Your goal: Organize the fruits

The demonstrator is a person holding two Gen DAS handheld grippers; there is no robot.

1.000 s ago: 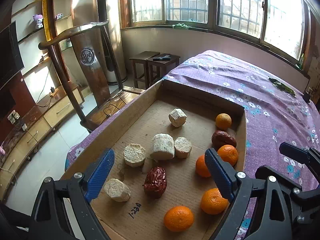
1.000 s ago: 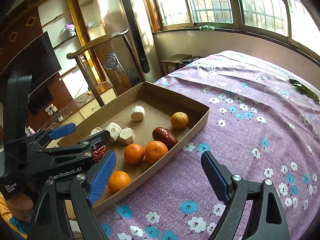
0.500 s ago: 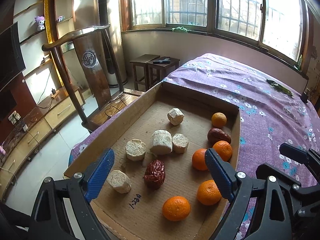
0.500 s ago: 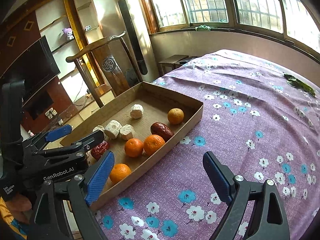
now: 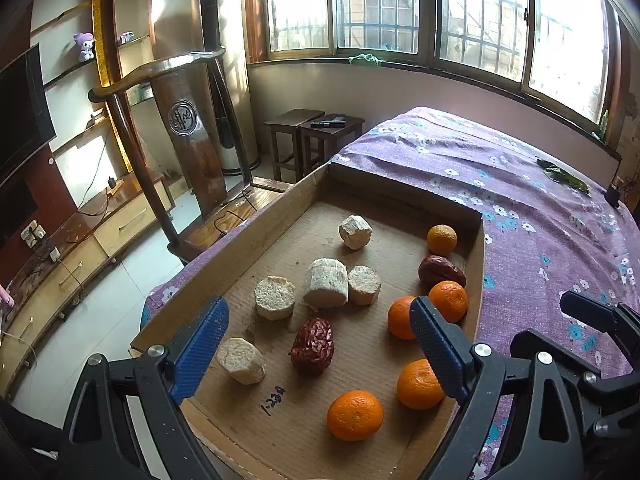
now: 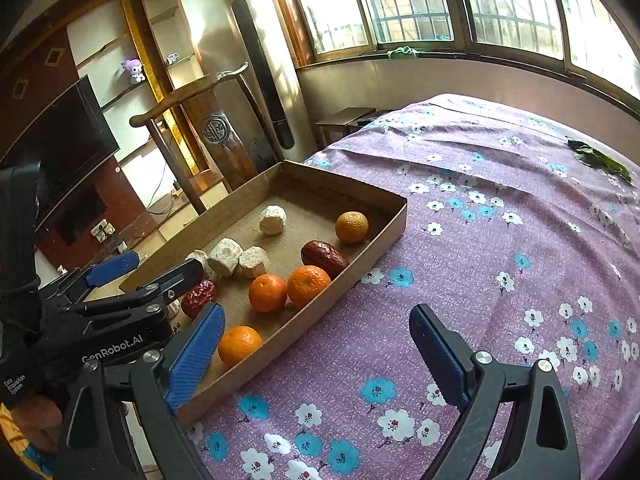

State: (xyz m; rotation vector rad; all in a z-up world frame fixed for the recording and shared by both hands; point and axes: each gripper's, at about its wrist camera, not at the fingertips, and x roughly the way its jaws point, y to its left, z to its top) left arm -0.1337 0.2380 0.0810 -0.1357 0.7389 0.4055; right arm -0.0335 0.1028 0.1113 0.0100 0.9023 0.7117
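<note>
Left wrist view: left gripper (image 5: 318, 344) w/ blue-padded fingers spread wide, holding nothing, above the shallow brown cardboard tray (image 5: 256, 232) on the purple floral bedspread (image 5: 540, 208). Wrinkled dark-red date (image 5: 313, 346) lies between the fingers, long axis running away from cam. Round orange mandarins (image 5: 355, 415) sit along the tray's right side, pale cylindrical chunks (image 5: 327, 288) mid-tray.

Right wrist view: right gripper (image 6: 316, 354) also spread wide, empty, over the bedspread just beside the tray's long wall; nearest mandarin (image 6: 239, 345) touches left pad in frame.

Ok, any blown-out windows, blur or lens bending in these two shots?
Left wrist view: windows blown white, straight frames bowed, fruit in the box sharp. Right wrist view: same window glare, bedspread bulges, corners dark, no blur.
</note>
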